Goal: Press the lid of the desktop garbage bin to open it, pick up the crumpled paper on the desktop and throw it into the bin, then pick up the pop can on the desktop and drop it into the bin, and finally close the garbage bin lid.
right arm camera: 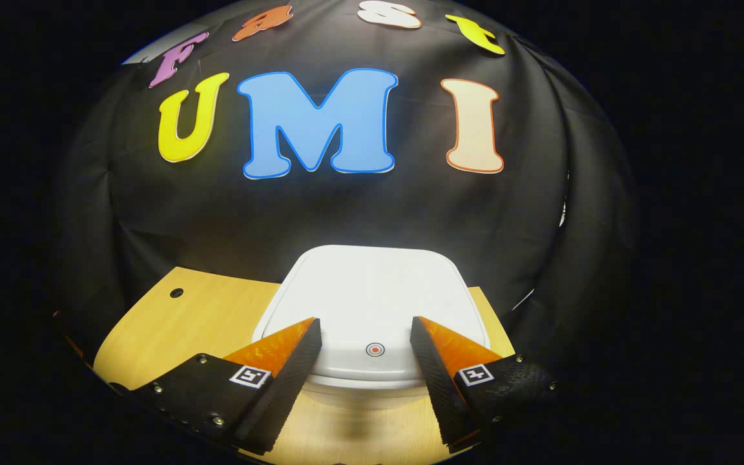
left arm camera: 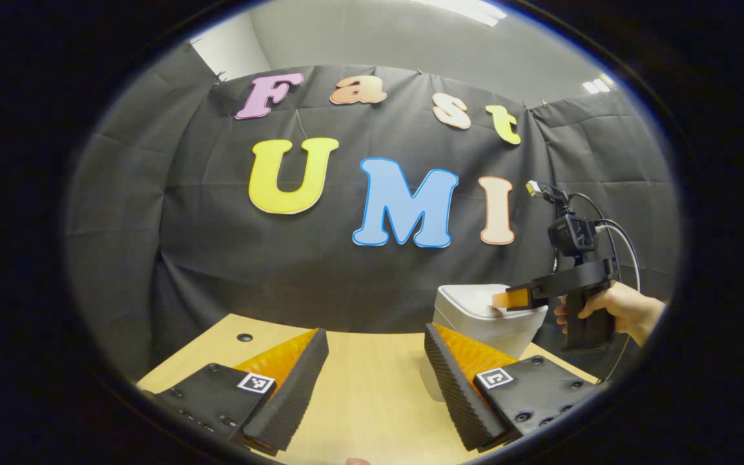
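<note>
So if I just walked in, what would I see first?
Probably the white garbage bin with its lid down, standing on the wooden desk in front of the black cloth wall. The right gripper is open just above the lid's front edge, where a small round button sits. In the left gripper view, a hand holds that gripper at the bin's right side.

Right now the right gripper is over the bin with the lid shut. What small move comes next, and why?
Probably ease the right gripper straight down so it presses the lid at its round button. The lid lies flat and closed, the fingers are spread either side of that button, and the left gripper waits open over the table.
</note>
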### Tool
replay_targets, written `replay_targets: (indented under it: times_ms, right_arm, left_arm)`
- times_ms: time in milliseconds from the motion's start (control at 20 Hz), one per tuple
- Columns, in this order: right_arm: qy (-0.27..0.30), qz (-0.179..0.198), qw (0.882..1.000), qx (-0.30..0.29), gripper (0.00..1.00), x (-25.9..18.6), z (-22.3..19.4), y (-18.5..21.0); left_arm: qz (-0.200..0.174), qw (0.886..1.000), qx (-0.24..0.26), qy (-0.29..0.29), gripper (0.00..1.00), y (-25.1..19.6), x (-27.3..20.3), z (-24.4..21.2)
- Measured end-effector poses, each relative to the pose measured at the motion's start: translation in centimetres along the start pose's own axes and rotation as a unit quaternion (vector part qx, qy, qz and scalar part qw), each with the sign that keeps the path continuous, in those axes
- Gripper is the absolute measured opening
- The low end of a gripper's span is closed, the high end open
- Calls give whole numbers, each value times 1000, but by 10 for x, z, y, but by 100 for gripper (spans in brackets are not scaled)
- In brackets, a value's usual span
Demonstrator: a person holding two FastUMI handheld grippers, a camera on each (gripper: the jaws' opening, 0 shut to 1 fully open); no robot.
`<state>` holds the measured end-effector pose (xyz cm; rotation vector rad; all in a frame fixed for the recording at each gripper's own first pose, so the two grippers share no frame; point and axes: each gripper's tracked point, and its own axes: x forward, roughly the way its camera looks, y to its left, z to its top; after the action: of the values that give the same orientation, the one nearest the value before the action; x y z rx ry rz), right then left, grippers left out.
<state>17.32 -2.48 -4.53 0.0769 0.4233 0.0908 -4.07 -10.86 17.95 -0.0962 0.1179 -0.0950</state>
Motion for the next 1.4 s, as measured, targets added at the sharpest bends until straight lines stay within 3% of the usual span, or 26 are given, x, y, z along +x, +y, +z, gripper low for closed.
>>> replay_targets:
  times_ms: [50,150,250,300,450,550,750,1100,1400]
  right_arm:
    - [4,4,1000,-7,89,2,-2,1]
    - [5,32,999,-8,90,6,-1,4]
    - [-11,66,998,9,90,9,-2,6]
    - [-22,70,997,14,87,7,-3,6]
    - [-57,68,996,19,87,7,-5,6]
    - [-74,74,994,40,88,9,-7,7]
    - [-82,45,996,7,86,8,3,8]
    - [-102,-9,995,10,88,-22,15,11]
    - [-142,-11,990,21,89,-73,29,21]
  left_arm:
    - [-3,1000,-4,1,98,-1,2,-1]
    - [-13,1000,-11,2,94,-5,4,-4]
    - [-23,1000,-17,1,100,-8,7,-5]
    - [-27,999,-21,-1,100,-8,8,-5]
    - [-37,999,-35,-3,94,-6,11,-7]
    - [-39,998,-39,-3,96,-2,12,-8]
    - [-35,999,-24,-4,95,8,10,-6]
    - [0,1000,14,-11,95,29,10,6]
    - [18,999,25,-14,95,29,23,14]
